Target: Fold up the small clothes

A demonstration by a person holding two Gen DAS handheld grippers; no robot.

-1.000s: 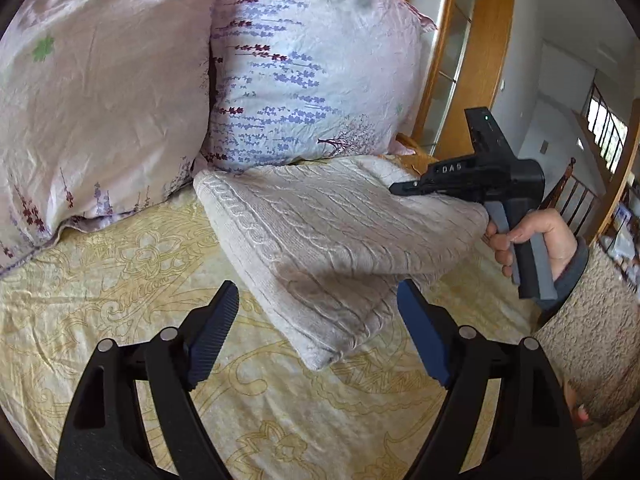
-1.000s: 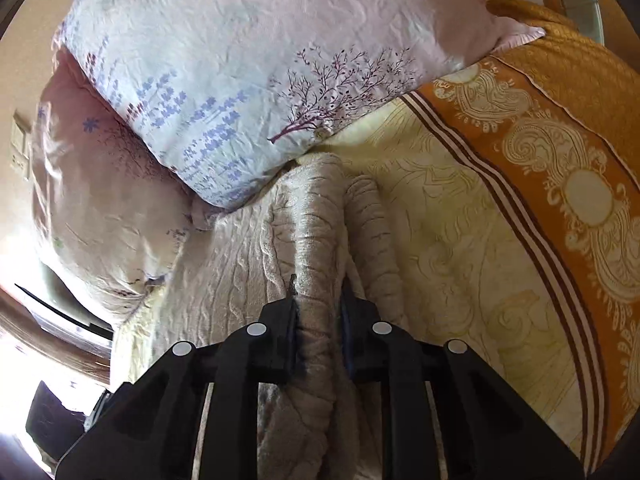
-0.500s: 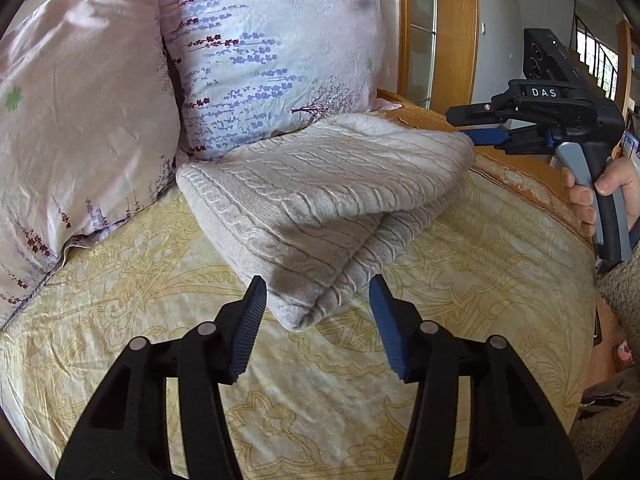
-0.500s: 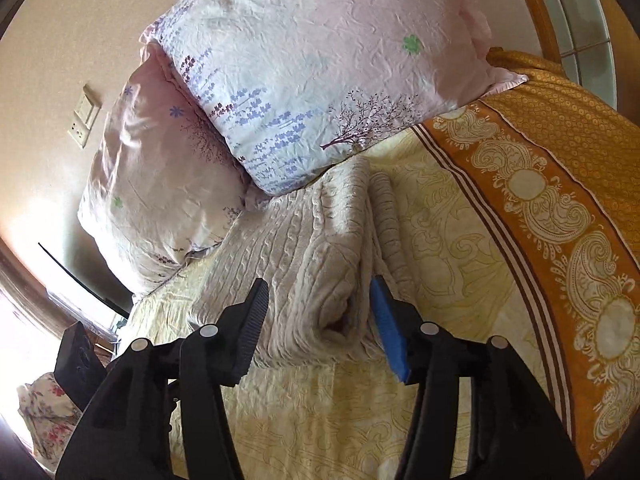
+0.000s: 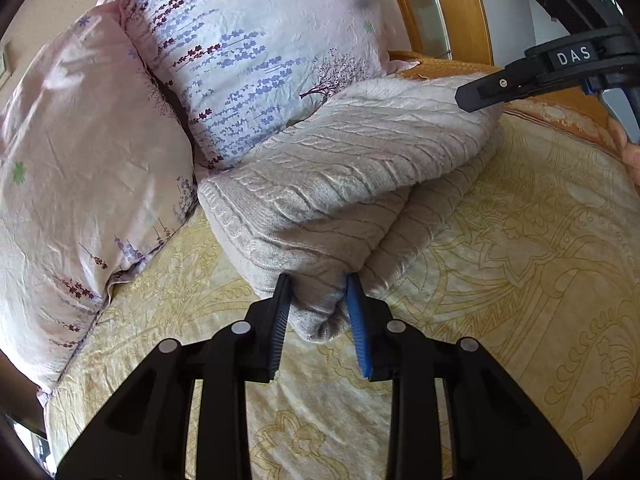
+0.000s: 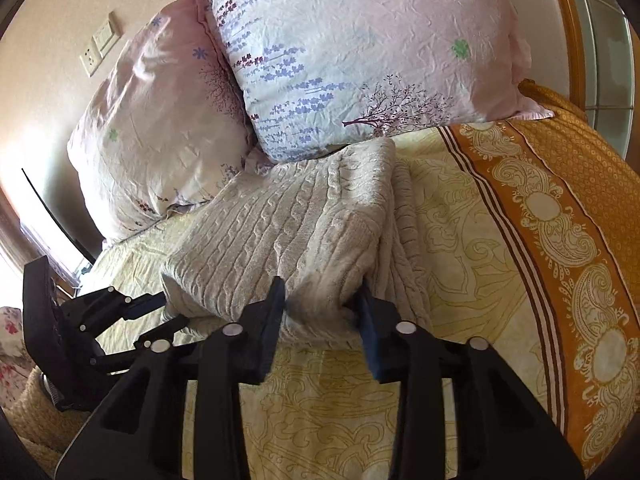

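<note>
A folded beige cable-knit sweater (image 5: 360, 168) lies on the yellow patterned bedspread (image 5: 520, 264), against the pillows. My left gripper (image 5: 318, 308) has the sweater's near corner between its blue pads; its jaws are closing and both pads press the knit. In the right wrist view the sweater (image 6: 280, 216) shows its thick folded edge, and my right gripper (image 6: 322, 308) is closing its jaws on that edge, with the fabric bunched between the pads. The right gripper (image 5: 466, 98) appears at the sweater's far end in the left wrist view. The left gripper (image 6: 170, 314) shows at the other end.
Two pink floral pillows (image 5: 260, 48) (image 5: 80, 152) lean behind the sweater. An orange patterned border (image 6: 560, 208) runs along the bed's right side, with a wooden frame (image 5: 460, 8) behind. A woven basket (image 6: 28, 420) sits low left. A wall socket (image 6: 100, 46) is above the pillows.
The left gripper moved in and narrowed from wide open onto the sweater's near corner. The right gripper let go of the fold, drew back, and closed again on the sweater's edge. Both views rolled.
</note>
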